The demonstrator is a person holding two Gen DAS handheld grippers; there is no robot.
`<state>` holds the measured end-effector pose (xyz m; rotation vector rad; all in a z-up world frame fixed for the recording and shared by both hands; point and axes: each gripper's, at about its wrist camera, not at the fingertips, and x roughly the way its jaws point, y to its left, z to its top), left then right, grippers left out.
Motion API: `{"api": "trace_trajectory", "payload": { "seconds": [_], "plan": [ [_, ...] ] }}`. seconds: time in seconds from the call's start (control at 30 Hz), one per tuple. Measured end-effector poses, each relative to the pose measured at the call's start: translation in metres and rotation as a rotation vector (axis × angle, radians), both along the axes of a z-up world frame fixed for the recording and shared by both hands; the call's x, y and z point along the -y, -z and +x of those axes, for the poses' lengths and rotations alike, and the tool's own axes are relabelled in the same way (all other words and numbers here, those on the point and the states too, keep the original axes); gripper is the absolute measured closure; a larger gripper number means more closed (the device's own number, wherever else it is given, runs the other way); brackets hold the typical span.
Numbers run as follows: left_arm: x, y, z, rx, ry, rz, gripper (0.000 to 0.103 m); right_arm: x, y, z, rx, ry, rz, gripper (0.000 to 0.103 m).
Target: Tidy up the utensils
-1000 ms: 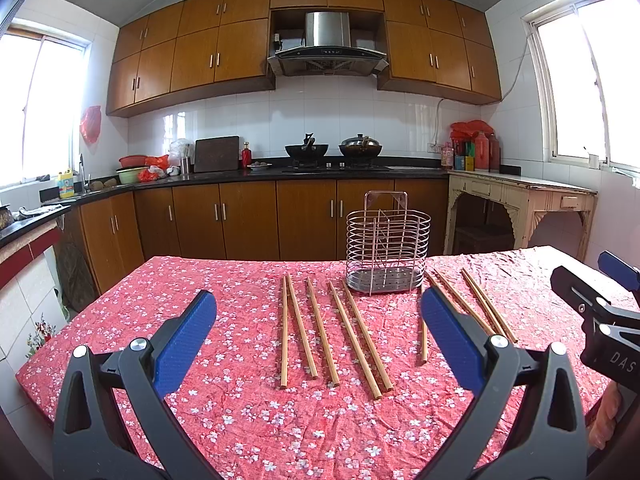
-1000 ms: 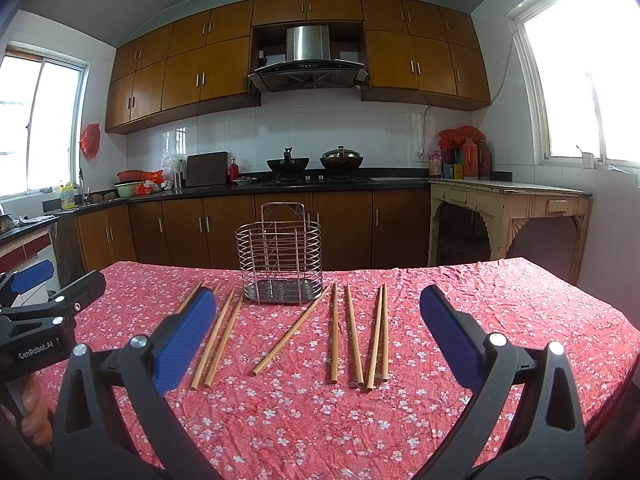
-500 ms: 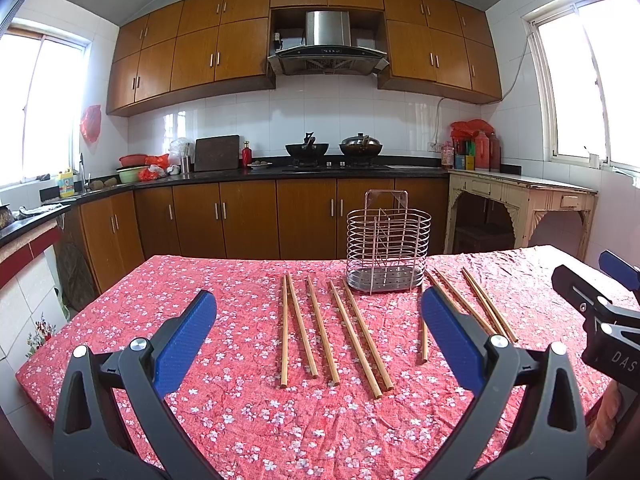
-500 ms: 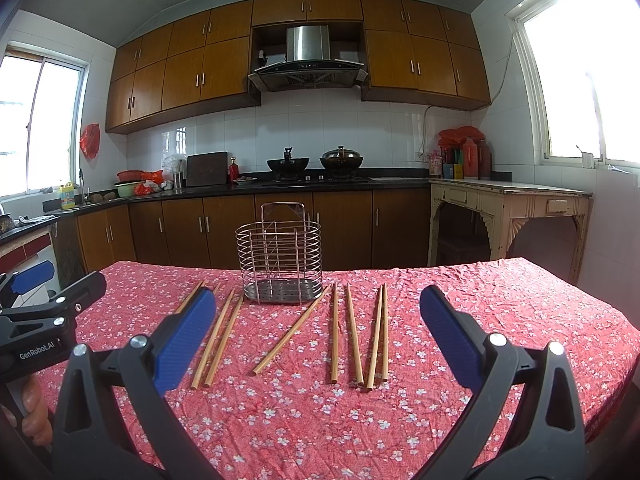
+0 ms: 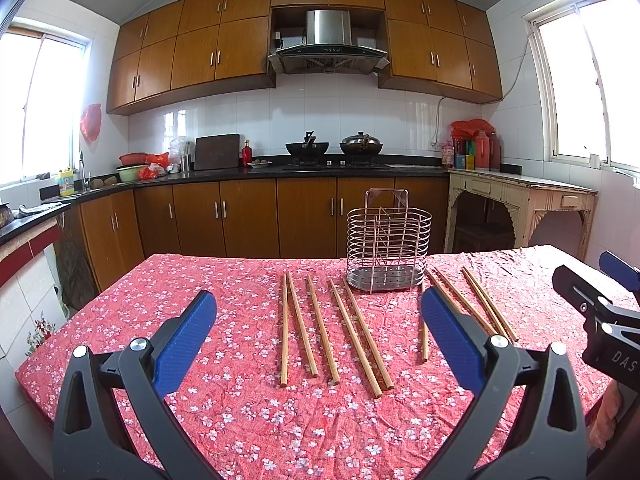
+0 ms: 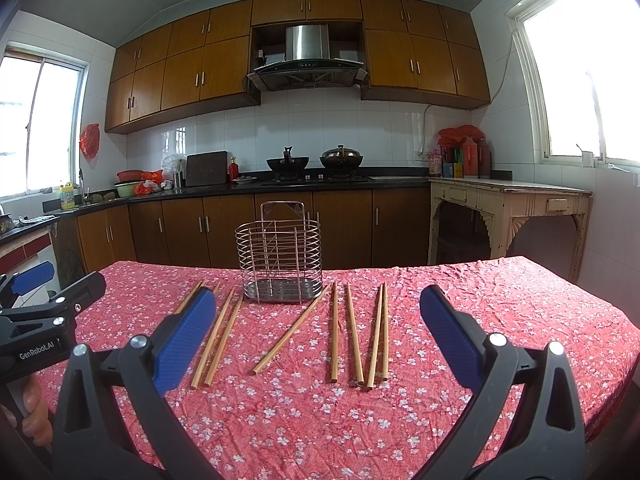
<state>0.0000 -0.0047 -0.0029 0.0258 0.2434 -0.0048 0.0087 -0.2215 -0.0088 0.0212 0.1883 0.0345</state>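
Both tools hover above the red floral tablecloth (image 5: 200, 280) with nothing between their blue pads: the left gripper (image 5: 319, 322) is spread wide, and so is the right gripper (image 6: 318, 320). Wooden chopsticks (image 6: 334, 336) lie loose on the cloth on both sides of the wire utensil basket (image 6: 280, 252), touched by neither tool.

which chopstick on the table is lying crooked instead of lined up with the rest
The slanted chopstick just right of the wire holder: its far tip angles toward the holder's base, while the other chopsticks run nearly parallel.
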Motion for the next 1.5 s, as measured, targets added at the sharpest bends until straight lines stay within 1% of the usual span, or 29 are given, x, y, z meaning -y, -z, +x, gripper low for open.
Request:
{"api": "trace_trajectory", "payload": {
  "seconds": [0.1, 0.17, 0.23, 0.33, 0.4, 0.43, 0.5, 0.57, 0.6, 0.63, 0.67, 0.7, 0.73, 0.77, 0.8, 0.83, 0.9, 0.93, 0.97, 1.0, 1.07, 1.13, 1.17, 1.4, 1.43, 1.5],
  "plan": [
    [0.000, 0.002, 0.001, -0.003, -0.001, -0.001, 0.002, 0.000, 0.002, 0.002, -0.001, 0.001, 0.000, 0.004],
    [0.000, 0.015, 0.006, -0.010, -0.003, -0.003, 0.002, 0.001, 0.002, 0.003, -0.004, 0.002, 0.001, 0.004],
    [-0.002, 0.018, 0.008, -0.024, -0.011, -0.009, 0.002, 0.001, 0.005, 0.004, -0.016, 0.000, 0.007, 0.004],
    [-0.011, 0.024, 0.019, -0.075, -0.034, -0.026, 0.002, 0.011, 0.021, 0.021, -0.063, 0.012, 0.025, 0.004],
    [-0.019, 0.028, 0.027, -0.113, -0.053, -0.028, 0.002, 0.021, 0.029, 0.038, -0.124, 0.041, 0.031, 0.004],
    [-0.024, 0.032, 0.034, -0.145, -0.072, -0.022, 0.002, 0.025, 0.034, 0.046, -0.149, 0.051, 0.028, 0.005],
    [-0.032, 0.036, 0.047, -0.193, -0.098, -0.012, 0.002, 0.038, 0.042, 0.069, -0.240, 0.078, 0.031, 0.016],
    [-0.041, 0.038, 0.059, -0.240, -0.116, -0.011, 0.002, 0.050, 0.054, 0.094, -0.339, 0.089, 0.046, 0.036],
    [-0.046, 0.041, 0.066, -0.268, -0.121, -0.013, 0.002, 0.055, 0.058, 0.104, -0.379, 0.092, 0.057, 0.040],
    [-0.051, 0.045, 0.075, -0.301, -0.126, -0.017, 0.003, 0.061, 0.065, 0.118, -0.436, 0.094, 0.072, 0.049],
    [-0.055, 0.048, 0.080, -0.322, -0.127, -0.021, 0.005, 0.066, 0.070, 0.127, -0.473, 0.093, 0.082, 0.052],
    [-0.059, 0.052, 0.086, -0.351, -0.123, -0.027, 0.011, 0.070, 0.079, 0.139, -0.524, 0.090, 0.094, 0.058],
    [-0.063, 0.055, 0.090, -0.375, -0.121, -0.033, 0.016, 0.072, 0.085, 0.147, -0.554, 0.091, 0.094, 0.062],
    [-0.066, 0.058, 0.095, -0.398, -0.116, -0.042, 0.018, 0.073, 0.090, 0.154, -0.583, 0.096, 0.091, 0.065],
    [-0.069, 0.061, 0.099, -0.421, -0.106, -0.055, 0.024, 0.075, 0.094, 0.160, -0.601, 0.098, 0.089, 0.067],
    [-0.072, 0.065, 0.103, -0.437, -0.099, -0.065, 0.028, 0.076, 0.099, 0.166, -0.624, 0.098, 0.090, 0.068],
    [-0.074, 0.071, 0.110, -0.465, -0.089, -0.084, 0.031, 0.076, 0.105, 0.174, -0.660, 0.096, 0.094, 0.069],
    [-0.075, 0.073, 0.112, -0.474, -0.082, -0.088, 0.033, 0.076, 0.108, 0.177, -0.676, 0.095, 0.091, 0.072],
    [-0.075, 0.074, 0.114, -0.482, -0.076, -0.087, 0.034, 0.074, 0.111, 0.179, -0.690, 0.097, 0.083, 0.078],
    [-0.073, 0.076, 0.114, -0.491, -0.069, -0.081, 0.034, 0.076, 0.112, 0.183, -0.699, 0.100, 0.076, 0.078],
    [-0.070, 0.078, 0.119, -0.505, -0.057, -0.074, 0.035, 0.074, 0.112, 0.184, -0.692, 0.110, 0.056, 0.087],
    [-0.066, 0.080, 0.124, -0.518, -0.045, -0.067, 0.037, 0.077, 0.112, 0.183, -0.692, 0.112, 0.057, 0.090],
    [-0.063, 0.081, 0.127, -0.528, -0.045, -0.058, 0.039, 0.078, 0.111, 0.182, -0.690, 0.113, 0.057, 0.091],
    [-0.052, 0.091, 0.149, -0.589, -0.074, 0.006, 0.059, 0.077, 0.111, 0.177, -0.681, 0.112, 0.046, 0.093],
    [-0.052, 0.094, 0.152, -0.607, -0.082, 0.008, 0.064, 0.077, 0.111, 0.177, -0.681, 0.110, 0.049, 0.093],
    [-0.055, 0.096, 0.154, -0.630, -0.086, -0.008, 0.070, 0.078, 0.111, 0.179, -0.683, 0.105, 0.048, 0.094]
  ]
}}
